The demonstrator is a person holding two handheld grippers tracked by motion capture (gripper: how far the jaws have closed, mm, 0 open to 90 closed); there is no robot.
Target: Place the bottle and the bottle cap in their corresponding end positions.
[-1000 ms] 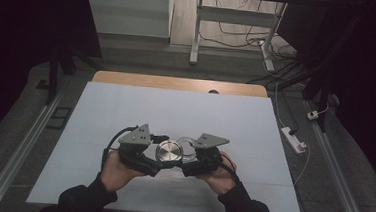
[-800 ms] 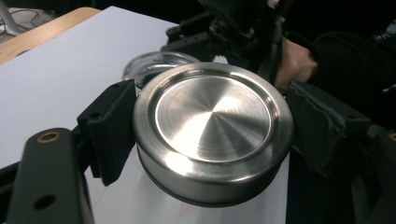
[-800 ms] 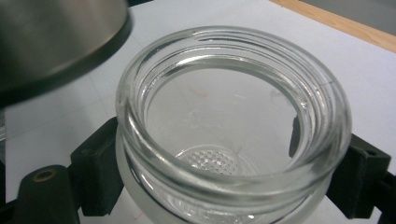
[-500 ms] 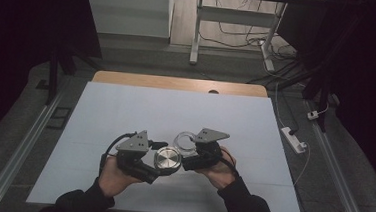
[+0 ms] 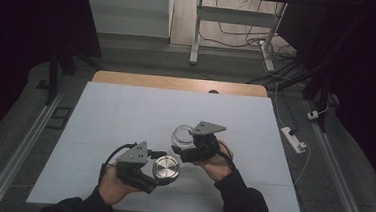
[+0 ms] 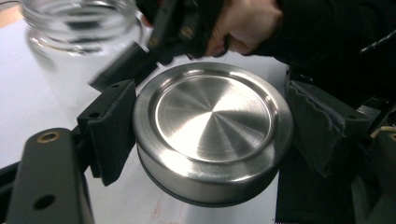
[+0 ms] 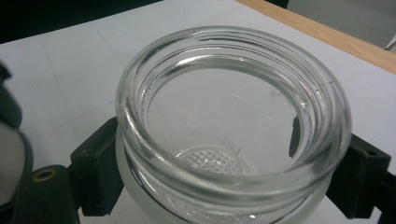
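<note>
Dark room all round, dim beyond the table. White sheet (image 5: 125,111) covering the tabletop, faint fold lines across it, a strip of bare wooden edge (image 5: 177,83) along the far side with a small dark notch. Beyond that edge, a pale panel (image 5: 127,11) to the far left and metal desk legs (image 5: 197,31) on a wood floor, loose cables (image 5: 241,37) trailing around them. Grey floor matting on both sides of the table, metal rails (image 5: 17,159) running near to far along it. White power strip (image 5: 294,139) on the floor just right of the table, its cord leading off toward the far right.

Near the near edge, left of centre: left gripper (image 5: 157,176), jaws clamped on the sides of a round steel lid (image 5: 165,167), brushed top facing up, held above the sheet. Seen close in the left gripper view, lid (image 6: 212,135) gripped between black pads (image 6: 112,126).

Slightly farther and to the right: right gripper (image 5: 183,147), jaws clamped around a clear glass jar (image 5: 183,135), mouth open and tilted upward. Empty jar (image 7: 233,126) in the right gripper view, textured base visible through the glass. Lid and jar near each other, apart.
</note>
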